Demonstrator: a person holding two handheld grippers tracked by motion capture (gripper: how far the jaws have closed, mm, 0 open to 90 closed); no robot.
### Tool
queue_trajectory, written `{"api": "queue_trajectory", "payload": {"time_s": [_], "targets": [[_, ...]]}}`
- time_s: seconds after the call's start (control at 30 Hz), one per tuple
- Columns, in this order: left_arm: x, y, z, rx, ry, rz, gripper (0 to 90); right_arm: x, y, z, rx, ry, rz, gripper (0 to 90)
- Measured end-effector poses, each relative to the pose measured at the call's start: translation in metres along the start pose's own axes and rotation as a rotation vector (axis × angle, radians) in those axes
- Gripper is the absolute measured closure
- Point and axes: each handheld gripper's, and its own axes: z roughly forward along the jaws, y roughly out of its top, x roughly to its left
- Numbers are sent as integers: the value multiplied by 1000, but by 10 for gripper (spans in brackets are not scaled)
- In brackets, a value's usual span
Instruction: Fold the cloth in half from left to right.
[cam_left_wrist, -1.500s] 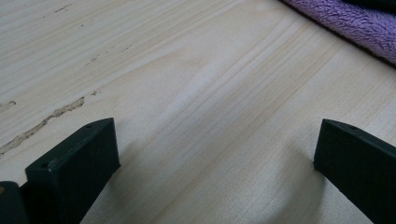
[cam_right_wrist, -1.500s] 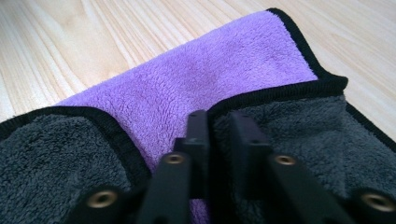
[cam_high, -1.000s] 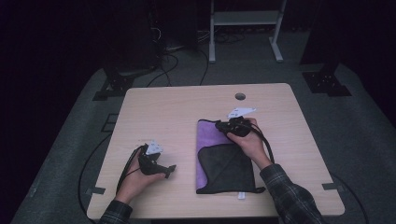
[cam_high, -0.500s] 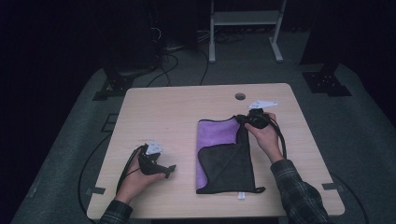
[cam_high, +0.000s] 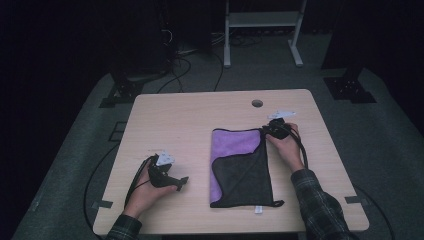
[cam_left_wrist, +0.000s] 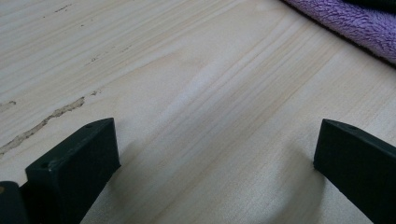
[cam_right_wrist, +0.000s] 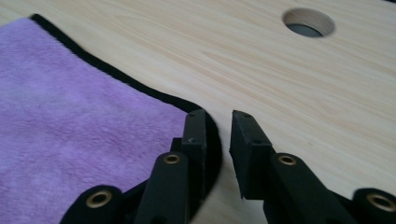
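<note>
A towel (cam_high: 227, 150), purple on one face and black on the other, lies flat on the table (cam_high: 175, 120) right of centre, with a black flap folded across its near half. My right gripper (cam_high: 268, 131) sits at its far right corner. In the right gripper view the jaws (cam_right_wrist: 218, 123) have just been opening and stand a little apart, and the black-edged corner of the towel (cam_right_wrist: 70, 121) lies under the left jaw, not pinched. My left gripper (cam_high: 181, 183) rests on the table at the near left. Its jaws (cam_left_wrist: 215, 163) are wide open over bare wood.
A round cable hole (cam_high: 257, 103) lies in the table just beyond the right gripper, also visible in the right gripper view (cam_right_wrist: 308, 23). The towel's purple edge (cam_left_wrist: 345, 28) shows far ahead of the left jaws. Bare wood lies left of the towel.
My right gripper moved rightward and lower, drawing the towel's far corner out to the right. Its jaws have parted from the cloth. The left hand stayed put.
</note>
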Motion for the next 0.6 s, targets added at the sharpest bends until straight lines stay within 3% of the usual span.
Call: {"api": "queue_trajectory", "payload": {"time_s": [0.13, 0.2, 0.33, 0.6], "targets": [[0, 0, 0, 0, 0, 0, 0, -8, -1, -7, -11, -56, 9, 728], [0, 0, 0, 0, 0, 0, 0, -11, 0, -14, -30, -33, 40, 715], [0, 0, 0, 0, 0, 0, 0, -7, 3, -26, -54, 4, 40, 699], [0, 0, 0, 0, 0, 0, 0, 23, 5, -48, -68, 128, 0, 641]]}}
